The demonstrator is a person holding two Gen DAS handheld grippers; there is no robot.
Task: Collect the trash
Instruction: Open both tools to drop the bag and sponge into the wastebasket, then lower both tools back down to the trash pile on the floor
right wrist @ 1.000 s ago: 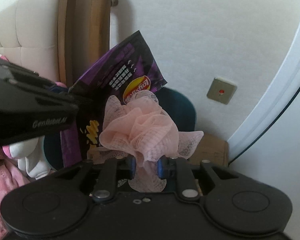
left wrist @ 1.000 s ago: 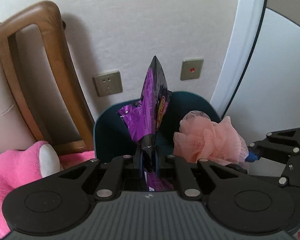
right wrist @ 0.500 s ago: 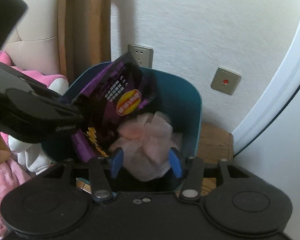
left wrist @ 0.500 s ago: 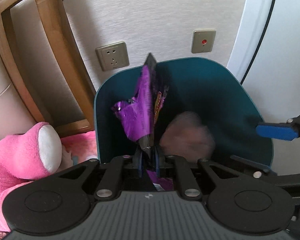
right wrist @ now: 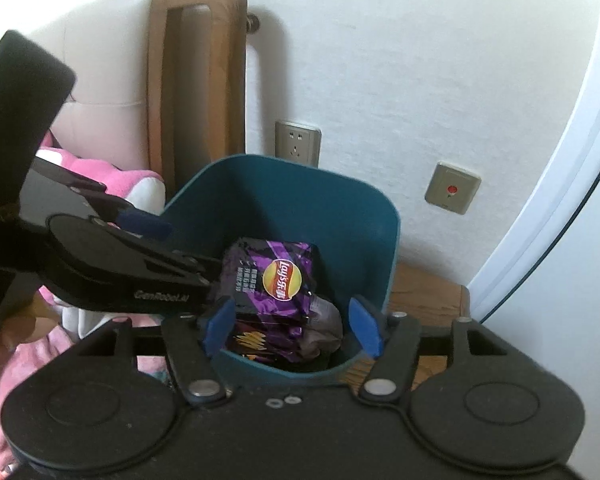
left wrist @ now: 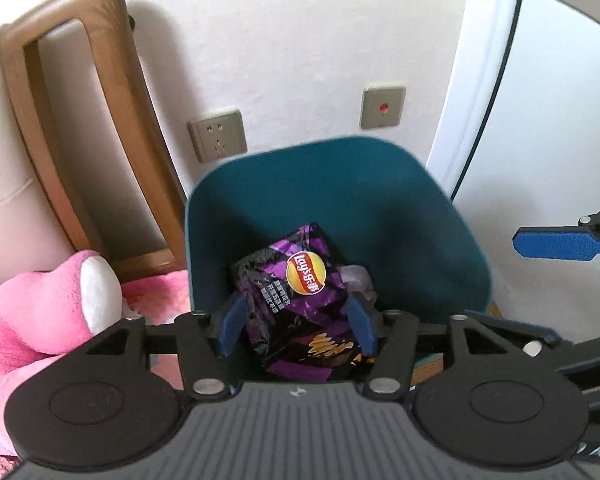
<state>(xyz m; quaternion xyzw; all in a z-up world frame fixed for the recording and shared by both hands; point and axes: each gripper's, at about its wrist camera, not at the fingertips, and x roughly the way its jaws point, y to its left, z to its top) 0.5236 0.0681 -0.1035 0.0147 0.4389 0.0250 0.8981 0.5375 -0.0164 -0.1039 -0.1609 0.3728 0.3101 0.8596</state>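
Two tools hover above a teal bin (left wrist: pixel 400 208) standing by the far wall. The left tool (left wrist: pixel 296 322) and right tool (right wrist: pixel 292 330) both have jaws opening, gripping nothing. A purple chip bag (right wrist: pixel 276 276) lies inside the bin, a crumpled pink mesh sponge (right wrist: pixel 324 328) just right of it.

We list two matte black plastic grippers, left (left wrist: pixel 296 326) and right (right wrist: pixel 292 326): blue textured pads (left wrist: pixel 231 325), silver pivot screws, round side discs, ribbed housing, white lettering.
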